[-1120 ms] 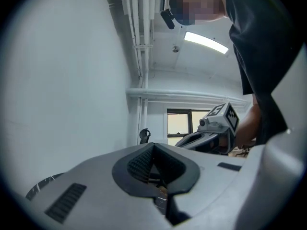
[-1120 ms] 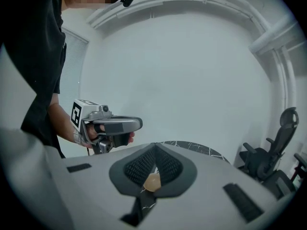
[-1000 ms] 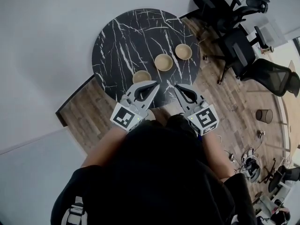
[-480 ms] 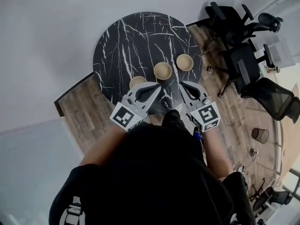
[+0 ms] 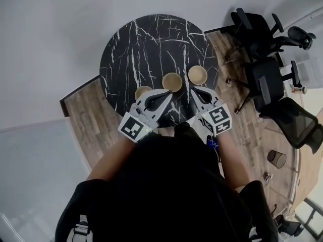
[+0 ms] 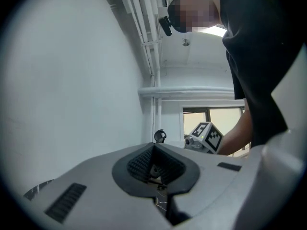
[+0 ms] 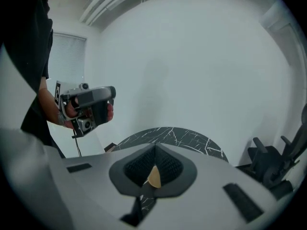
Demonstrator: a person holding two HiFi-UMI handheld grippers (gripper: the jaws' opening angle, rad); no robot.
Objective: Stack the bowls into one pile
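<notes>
A round black table [image 5: 151, 39] veined with white stood on a wood floor [image 5: 86, 120], beside a pale wall [image 5: 50, 29]. Several black office chairs [image 5: 265, 77] clustered to its right, with a small dark bin [image 5: 276, 158] on the floor near them. White pipes [image 6: 144, 32] ran up the wall.

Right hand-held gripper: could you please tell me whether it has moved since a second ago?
Yes. The right hand-held gripper has moved further in over the black marbled table, closing on the rightmost bowl.
</notes>
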